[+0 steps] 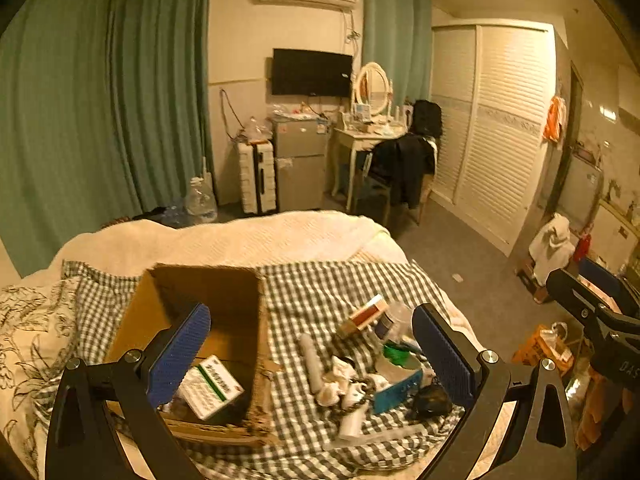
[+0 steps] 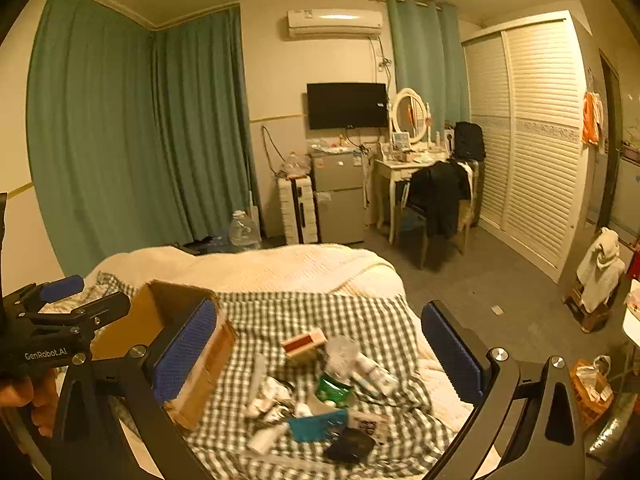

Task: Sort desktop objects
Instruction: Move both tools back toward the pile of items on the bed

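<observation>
Two tongs (image 1: 311, 350) (image 2: 319, 354) agape, one box (image 1: 224, 292)

Cardboard box (image 1: 208, 320) left of clutter pile (image 1: 372, 368), both on bed (image 1: 280, 236).

Blurred clutter pile (image 2: 320, 400), labels unreadable

A lived-in bedroom of a home: a bed (image 2: 304, 268) under a checked cloth is filling the foreground, with green curtains (image 2: 132, 132) hanging along 2 walls. A wall-mounted television (image 2: 346, 105), an air conditioner (image 2: 334, 23), a small fridge (image 2: 338, 196) and a dressing table (image 2: 404, 168) with an oval mirror (image 2: 409, 114) are lining the far wall, beside a louvred wardrobe (image 2: 532, 136).
</observation>
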A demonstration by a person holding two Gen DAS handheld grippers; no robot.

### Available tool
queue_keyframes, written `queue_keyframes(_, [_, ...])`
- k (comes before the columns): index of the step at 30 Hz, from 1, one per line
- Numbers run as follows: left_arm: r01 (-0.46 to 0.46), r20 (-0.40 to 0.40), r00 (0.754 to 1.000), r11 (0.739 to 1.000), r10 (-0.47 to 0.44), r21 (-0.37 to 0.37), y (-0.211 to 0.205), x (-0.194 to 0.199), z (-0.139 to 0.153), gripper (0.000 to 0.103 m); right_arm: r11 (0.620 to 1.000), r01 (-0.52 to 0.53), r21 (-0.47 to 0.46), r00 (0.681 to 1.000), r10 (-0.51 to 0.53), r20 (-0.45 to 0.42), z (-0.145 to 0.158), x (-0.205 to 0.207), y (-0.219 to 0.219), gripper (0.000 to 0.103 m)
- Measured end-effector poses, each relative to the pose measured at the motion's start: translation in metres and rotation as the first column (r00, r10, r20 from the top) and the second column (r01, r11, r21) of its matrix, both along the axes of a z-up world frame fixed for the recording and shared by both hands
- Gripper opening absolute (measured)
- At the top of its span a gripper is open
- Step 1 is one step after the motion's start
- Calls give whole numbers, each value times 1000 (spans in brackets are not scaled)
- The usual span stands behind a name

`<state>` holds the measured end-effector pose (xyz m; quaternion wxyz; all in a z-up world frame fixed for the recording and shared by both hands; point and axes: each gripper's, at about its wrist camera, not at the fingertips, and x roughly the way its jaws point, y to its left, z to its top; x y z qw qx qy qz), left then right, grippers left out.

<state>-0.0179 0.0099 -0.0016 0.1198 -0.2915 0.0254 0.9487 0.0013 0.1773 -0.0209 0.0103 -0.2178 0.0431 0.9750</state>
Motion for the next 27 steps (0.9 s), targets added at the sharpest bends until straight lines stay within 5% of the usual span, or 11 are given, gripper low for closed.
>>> queue_keyframes(14, [124,150,982,992,-118,-36,53,-28,-85,98,999,-35,14,976,32,215,-82,-16,38,103])
queue_keyframes(20, [147,236,964,986,-124,-82,66,-45,-131,80,997,-77,5,941,71,331,-127,-32,44,103])
queue_keyframes(27, [132,319,944,984,-89,-116,68,-65,-178,77,991,-132,-6,878,120,464,-177,-50,47,93])
